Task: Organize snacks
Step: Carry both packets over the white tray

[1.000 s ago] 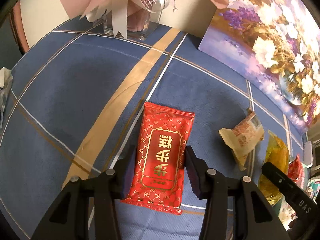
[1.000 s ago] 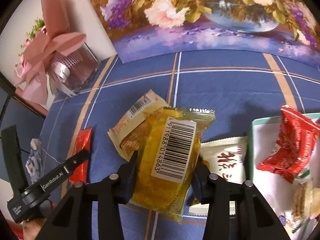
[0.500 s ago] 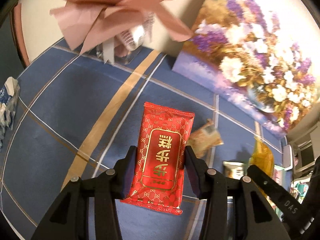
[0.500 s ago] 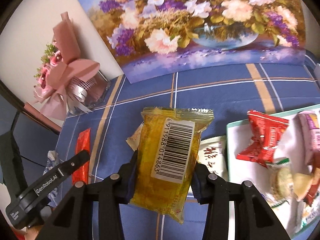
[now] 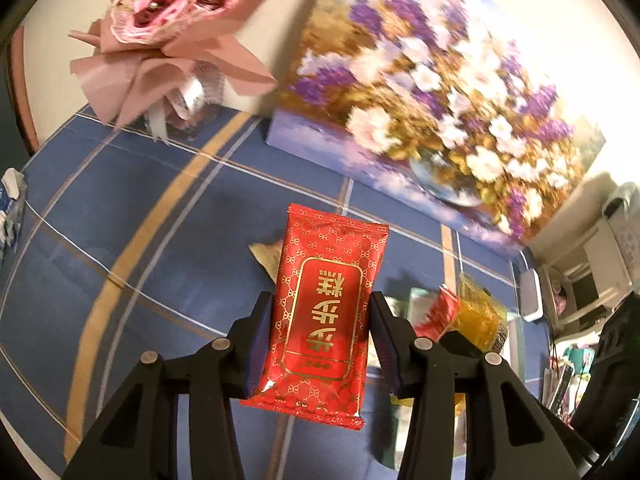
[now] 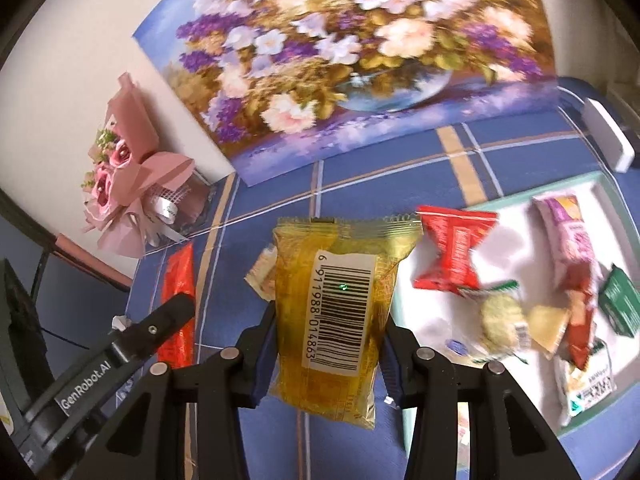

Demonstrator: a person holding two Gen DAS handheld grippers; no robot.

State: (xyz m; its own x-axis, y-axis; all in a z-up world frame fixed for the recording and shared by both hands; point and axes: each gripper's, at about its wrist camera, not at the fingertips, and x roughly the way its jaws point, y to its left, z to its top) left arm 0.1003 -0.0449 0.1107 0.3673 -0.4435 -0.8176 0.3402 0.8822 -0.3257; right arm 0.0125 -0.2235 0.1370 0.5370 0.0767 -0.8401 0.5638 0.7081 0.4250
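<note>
Right gripper (image 6: 326, 344) clamps yellow pack (image 6: 334, 308), long axis pointing far; tray (image 6: 618, 200) lies just right, nearer this hand. Left gripper (image 5: 318, 344) clamps red pack (image 5: 326, 312), tray farther right.

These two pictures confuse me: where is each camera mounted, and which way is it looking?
Left wrist view: on the left gripper, looking forward and down along its fingers at the red packet it clamps above the blue tablecloth.
Right wrist view: on the right gripper, looking down past its yellow packet toward the tray; the left gripper also shows.
Shared: flower painting, pink bouquet, tablecloth, both packets.
</note>
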